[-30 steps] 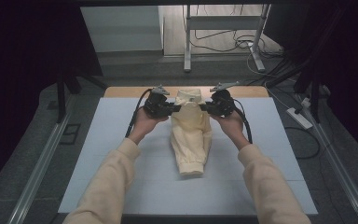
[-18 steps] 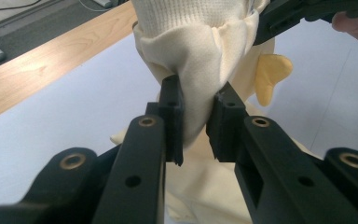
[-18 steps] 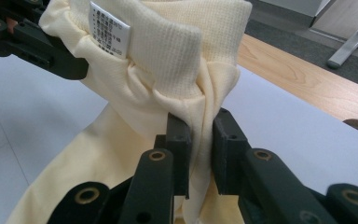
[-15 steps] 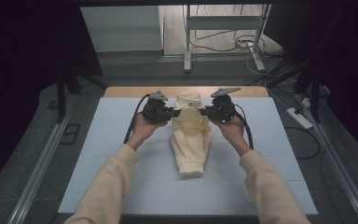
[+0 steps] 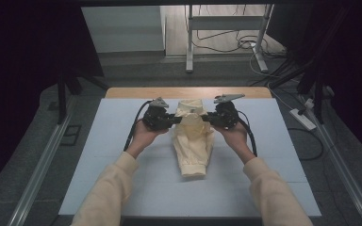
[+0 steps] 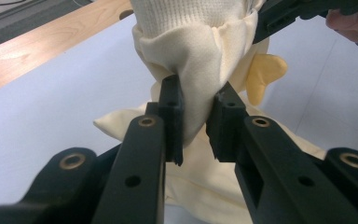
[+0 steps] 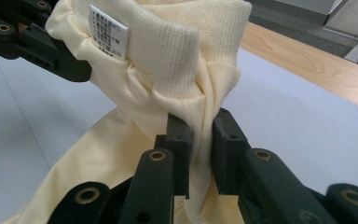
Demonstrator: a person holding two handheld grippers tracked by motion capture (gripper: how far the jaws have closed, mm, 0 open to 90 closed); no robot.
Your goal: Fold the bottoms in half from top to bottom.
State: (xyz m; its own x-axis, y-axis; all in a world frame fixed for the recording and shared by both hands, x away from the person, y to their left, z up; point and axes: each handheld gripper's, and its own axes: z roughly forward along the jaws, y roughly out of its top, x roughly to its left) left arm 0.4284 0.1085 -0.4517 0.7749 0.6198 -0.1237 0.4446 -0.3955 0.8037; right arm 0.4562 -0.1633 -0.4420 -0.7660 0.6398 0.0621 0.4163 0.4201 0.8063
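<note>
A pale yellow garment [image 5: 193,136] with a ribbed waistband lies lengthwise on the white table cover [image 5: 99,160], its far end lifted. My left gripper [image 5: 175,119] is shut on the garment's left side just below the band; in the left gripper view the fabric [image 6: 193,70] is pinched between the jaws [image 6: 196,122]. My right gripper [image 5: 209,118] is shut on the opposite side, with folds of cloth [image 7: 177,56] squeezed at its tips [image 7: 200,147]. A white care label [image 7: 107,29] shows inside the band. Each gripper view has the other gripper beyond the cloth.
The wooden table edge [image 5: 188,92] runs along the far side. Behind it stand a metal frame [image 5: 226,42] and floor cables [image 5: 245,44]. A power strip [image 5: 302,118] lies on the floor at the right. Cover surface stretches on both sides of the garment.
Both grippers keep their hold on the garment's top. The left hand has shifted slightly and sunk a little; the right hand is where it was.
</note>
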